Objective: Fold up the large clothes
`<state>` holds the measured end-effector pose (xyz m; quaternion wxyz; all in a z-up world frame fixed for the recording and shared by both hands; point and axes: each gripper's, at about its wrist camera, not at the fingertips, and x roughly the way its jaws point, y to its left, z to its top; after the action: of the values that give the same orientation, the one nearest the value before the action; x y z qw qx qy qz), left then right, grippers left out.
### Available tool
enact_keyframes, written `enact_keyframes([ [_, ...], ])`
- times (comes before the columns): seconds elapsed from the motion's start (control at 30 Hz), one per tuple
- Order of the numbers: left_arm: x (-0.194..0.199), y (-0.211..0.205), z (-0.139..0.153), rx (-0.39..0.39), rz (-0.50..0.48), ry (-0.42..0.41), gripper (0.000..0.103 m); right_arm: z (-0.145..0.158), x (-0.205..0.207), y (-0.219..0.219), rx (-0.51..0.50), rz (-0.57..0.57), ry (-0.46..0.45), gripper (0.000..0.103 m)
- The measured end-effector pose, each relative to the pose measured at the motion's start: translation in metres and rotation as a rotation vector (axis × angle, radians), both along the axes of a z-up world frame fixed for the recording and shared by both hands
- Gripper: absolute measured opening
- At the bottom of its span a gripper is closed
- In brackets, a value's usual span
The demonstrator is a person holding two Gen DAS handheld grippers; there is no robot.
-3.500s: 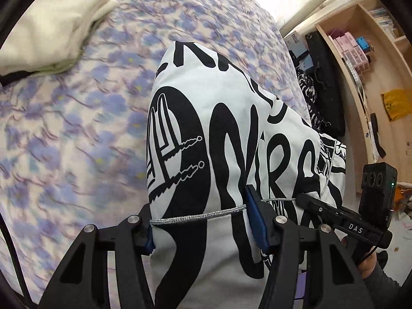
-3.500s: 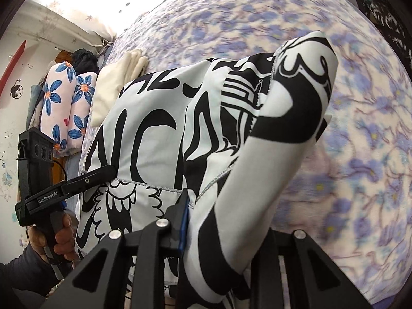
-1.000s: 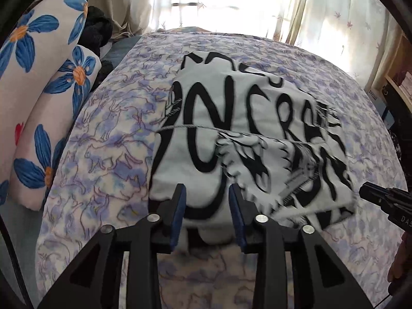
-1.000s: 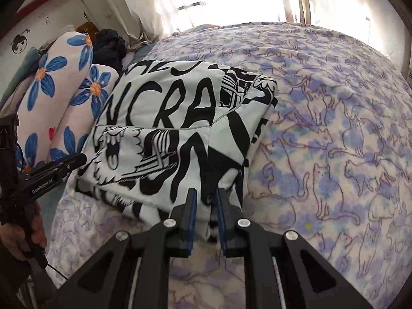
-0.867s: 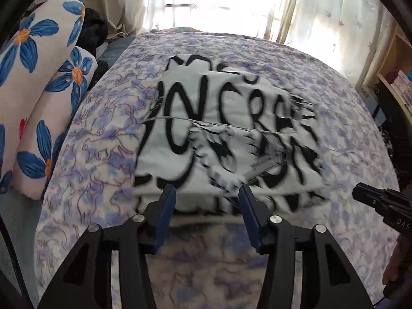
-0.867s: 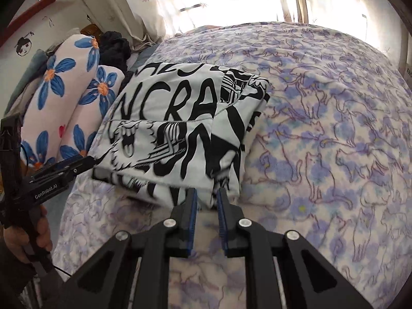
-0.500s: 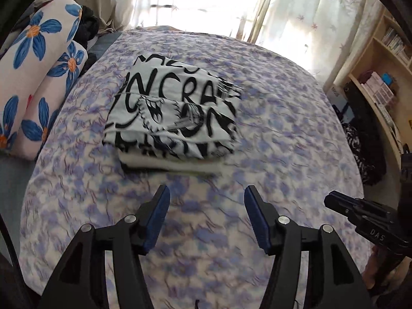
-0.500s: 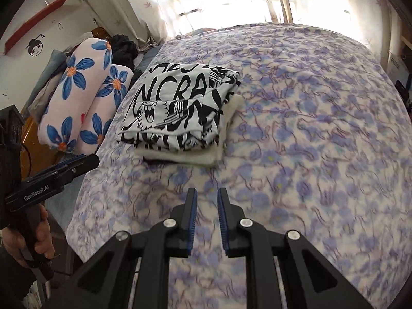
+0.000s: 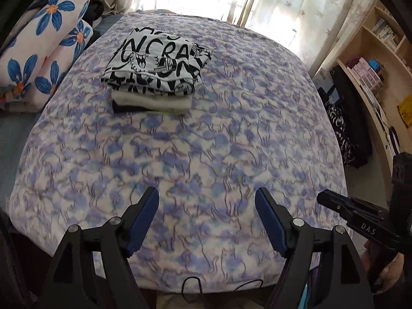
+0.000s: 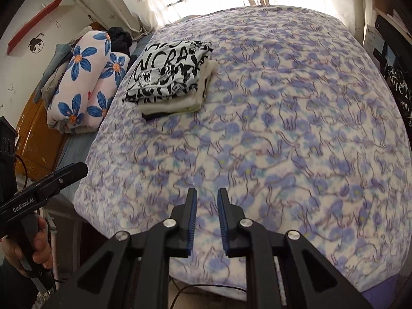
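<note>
The left gripper (image 9: pixel 206 200) hangs over the near edge of the bed (image 9: pixel 219 141), its blue-padded jaws spread wide with nothing between them. The right gripper (image 10: pixel 207 200) hovers over the same near edge, its jaws drawn close but with a narrow gap between them, holding nothing. Both sit well apart from the clothes. The purple-flowered blanket (image 10: pixel 283 128) lies bare across the middle of the bed. Toward the far left corner, the black-and-white printed garment (image 9: pixel 157 63) lies folded flat on top of a cream folded garment (image 9: pixel 152 100), with what looks like a dark layer at the bottom of the stack. Just beyond the bed's left edge lie blue-flowered pillows (image 10: pixel 87 82).
</note>
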<state>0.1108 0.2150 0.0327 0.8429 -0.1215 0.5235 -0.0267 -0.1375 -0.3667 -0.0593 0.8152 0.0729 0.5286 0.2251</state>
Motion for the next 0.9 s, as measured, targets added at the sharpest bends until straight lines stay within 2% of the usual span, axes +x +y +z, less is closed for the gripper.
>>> enact_keyframes([
  [0.27, -0.045, -0.04, -0.019, 0.057, 0.0, 0.012, 0.083, -0.012, -0.046, -0.021, -0.084, 0.016, -0.054, 0.016],
  [0.37, -0.056, -0.054, -0.03, 0.069, 0.018, 0.014, 0.087, -0.022, -0.056, -0.029, -0.06, -0.007, -0.029, 0.016],
  [0.57, -0.073, -0.082, -0.04, 0.132, 0.049, -0.015, 0.089, -0.036, -0.071, -0.037, -0.052, -0.068, 0.008, 0.031],
  [0.63, -0.074, -0.09, -0.041, 0.124, 0.042, -0.017, 0.089, -0.034, -0.074, -0.039, -0.046, -0.092, -0.004, 0.044],
  [0.9, -0.067, -0.111, -0.031, 0.16, 0.04, -0.071, 0.089, -0.021, -0.077, -0.04, -0.059, -0.101, -0.069, 0.046],
])
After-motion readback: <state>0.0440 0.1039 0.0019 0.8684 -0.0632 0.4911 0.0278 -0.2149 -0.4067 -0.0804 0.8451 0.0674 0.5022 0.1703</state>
